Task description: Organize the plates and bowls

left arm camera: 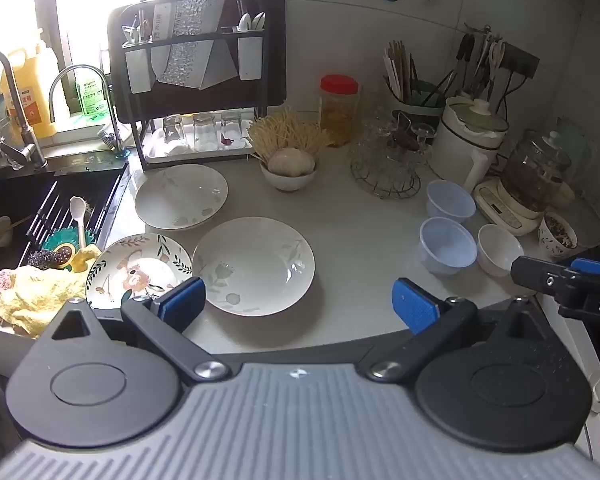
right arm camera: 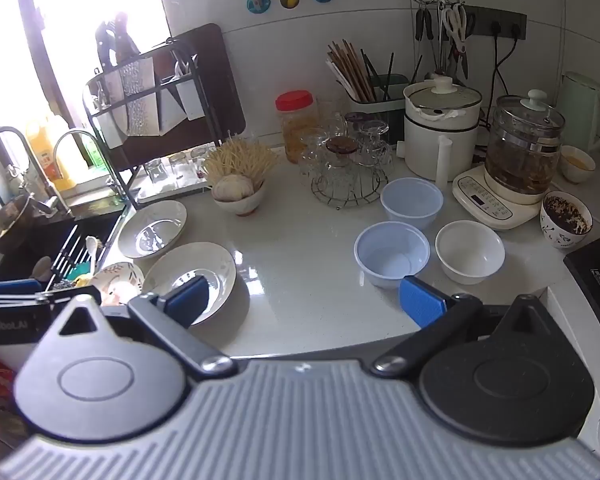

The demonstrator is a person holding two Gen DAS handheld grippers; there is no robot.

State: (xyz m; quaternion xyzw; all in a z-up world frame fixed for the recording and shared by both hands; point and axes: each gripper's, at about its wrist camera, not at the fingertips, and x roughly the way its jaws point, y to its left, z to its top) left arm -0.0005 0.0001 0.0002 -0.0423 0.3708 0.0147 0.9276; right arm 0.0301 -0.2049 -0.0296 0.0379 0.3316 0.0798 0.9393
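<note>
The left gripper (left arm camera: 298,306) has its jaws wide apart and holds nothing. It hangs over the near edge of the white worktop (left arm camera: 360,240). Just past its blue pads sits a big white plate (left arm camera: 253,265). A flower plate (left arm camera: 140,270) touches that plate on the left side, next to a yellow cloth (left arm camera: 36,296). Another white plate (left arm camera: 181,196) lies farther back, near the sink (left arm camera: 20,208). The right gripper (right arm camera: 304,298) also has its jaws wide apart with nothing in them. Just past its right pad is a blue plastic bowl (right arm camera: 392,254). A small white bowl (right arm camera: 470,251) sits just beside it on the right. A 2nd blue plastic bowl (right arm camera: 412,203) is behind them. A bowl of garlic (right arm camera: 238,196) stands farther back, near a wire rack of glasses (right arm camera: 346,168).
</note>
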